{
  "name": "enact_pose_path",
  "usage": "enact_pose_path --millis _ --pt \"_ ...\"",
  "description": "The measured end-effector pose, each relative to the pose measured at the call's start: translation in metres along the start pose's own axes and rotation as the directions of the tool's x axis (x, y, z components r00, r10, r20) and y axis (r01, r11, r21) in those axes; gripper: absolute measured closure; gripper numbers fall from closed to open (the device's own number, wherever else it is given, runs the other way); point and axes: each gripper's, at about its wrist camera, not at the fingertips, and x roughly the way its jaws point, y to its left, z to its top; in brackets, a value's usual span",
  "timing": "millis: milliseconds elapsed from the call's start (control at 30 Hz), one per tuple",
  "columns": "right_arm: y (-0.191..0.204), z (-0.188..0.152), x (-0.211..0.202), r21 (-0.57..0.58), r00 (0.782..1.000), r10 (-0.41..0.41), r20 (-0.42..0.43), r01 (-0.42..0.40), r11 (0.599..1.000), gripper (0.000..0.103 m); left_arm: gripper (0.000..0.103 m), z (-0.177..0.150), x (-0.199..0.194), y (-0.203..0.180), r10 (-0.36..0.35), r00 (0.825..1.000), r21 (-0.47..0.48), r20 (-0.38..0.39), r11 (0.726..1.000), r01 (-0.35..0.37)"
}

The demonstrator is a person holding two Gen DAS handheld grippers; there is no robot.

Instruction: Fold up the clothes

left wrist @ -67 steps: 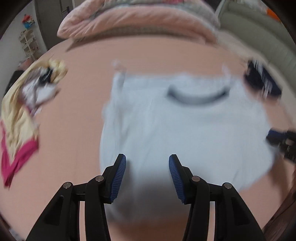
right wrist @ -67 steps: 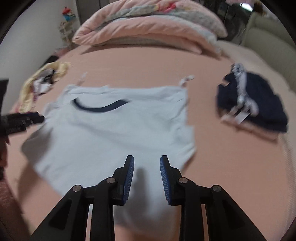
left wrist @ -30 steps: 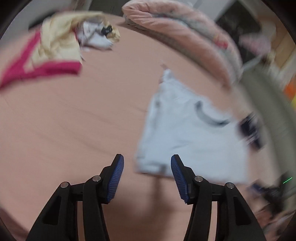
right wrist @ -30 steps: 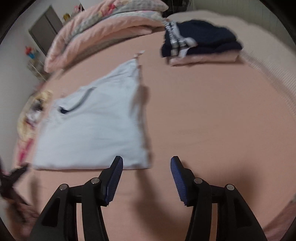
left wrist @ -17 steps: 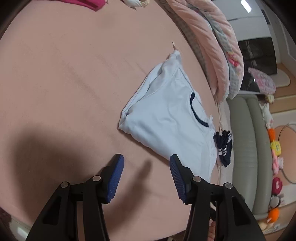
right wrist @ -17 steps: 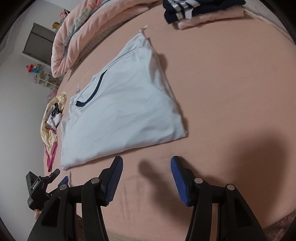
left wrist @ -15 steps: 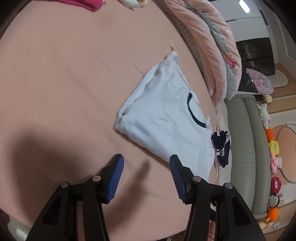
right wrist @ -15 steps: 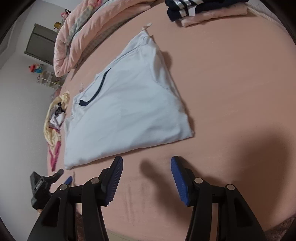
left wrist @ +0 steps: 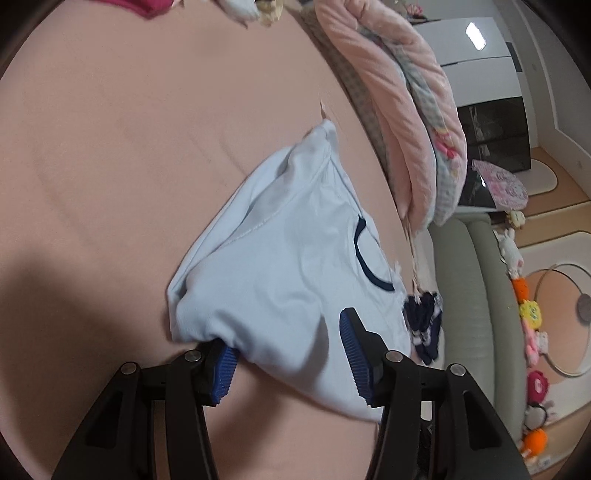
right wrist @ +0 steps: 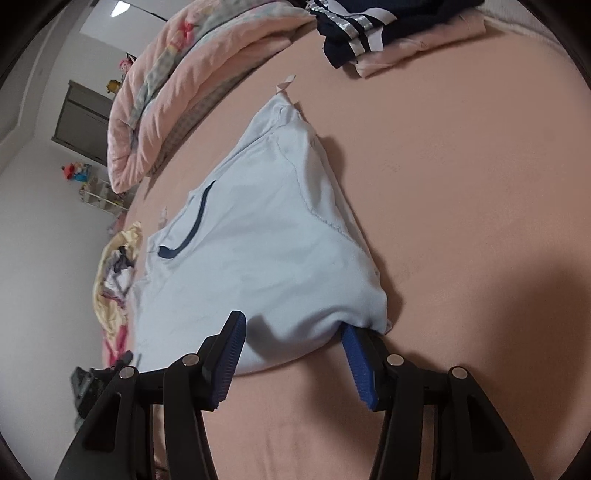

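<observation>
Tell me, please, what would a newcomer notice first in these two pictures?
The eye falls first on the pale blue shirt with a dark collar, lying half folded on the pink bed. Both grippers stand at its near edge: the left gripper and the right gripper each have one blue pad under the hem and one above it, not pinching. A folded navy stack lies farther back.

A home bedroom — pink-sheeted bed, rolled quilts, soft toys beside a sofa
</observation>
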Motion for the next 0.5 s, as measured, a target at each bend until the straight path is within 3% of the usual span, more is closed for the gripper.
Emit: enact_pose_path --millis 167,200,233,333,400,500 --pt "0.007 0.009 0.008 -0.096 0.997 -0.066 0.047 0.071 0.993 0.056 0.058 0.005 0.014 -0.011 0.069 0.996 0.125 0.058 0.989 -0.076" --pt "0.008 0.01 0.008 -0.118 0.995 -0.085 0.055 0.091 0.989 0.071 0.07 0.005 0.016 -0.013 0.093 0.994 0.159 0.054 0.982 -0.101" --pt "0.005 0.01 0.006 -0.13 0.994 -0.093 0.057 0.1 0.987 0.08 0.074 0.006 0.017 -0.014 0.103 0.994 0.166 0.045 0.98 -0.109" --pt "0.004 0.011 -0.002 -0.129 0.994 -0.079 0.071 0.088 0.988 0.09 0.083 0.005 0.014 -0.022 0.152 0.988 0.203 0.035 0.967 -0.156" --pt "0.019 0.006 -0.008 -0.194 0.986 -0.124 0.107 0.143 0.97 0.091 0.084 0.002 0.012 -0.037 0.206 0.978 0.271 0.039 0.94 -0.209" --pt "0.041 -0.005 -0.022 -0.268 0.973 -0.16 0.166 0.201 0.942 0.092 0.085 -0.003 -0.002 -0.05 0.194 0.981 0.3 0.031 0.934 -0.194"
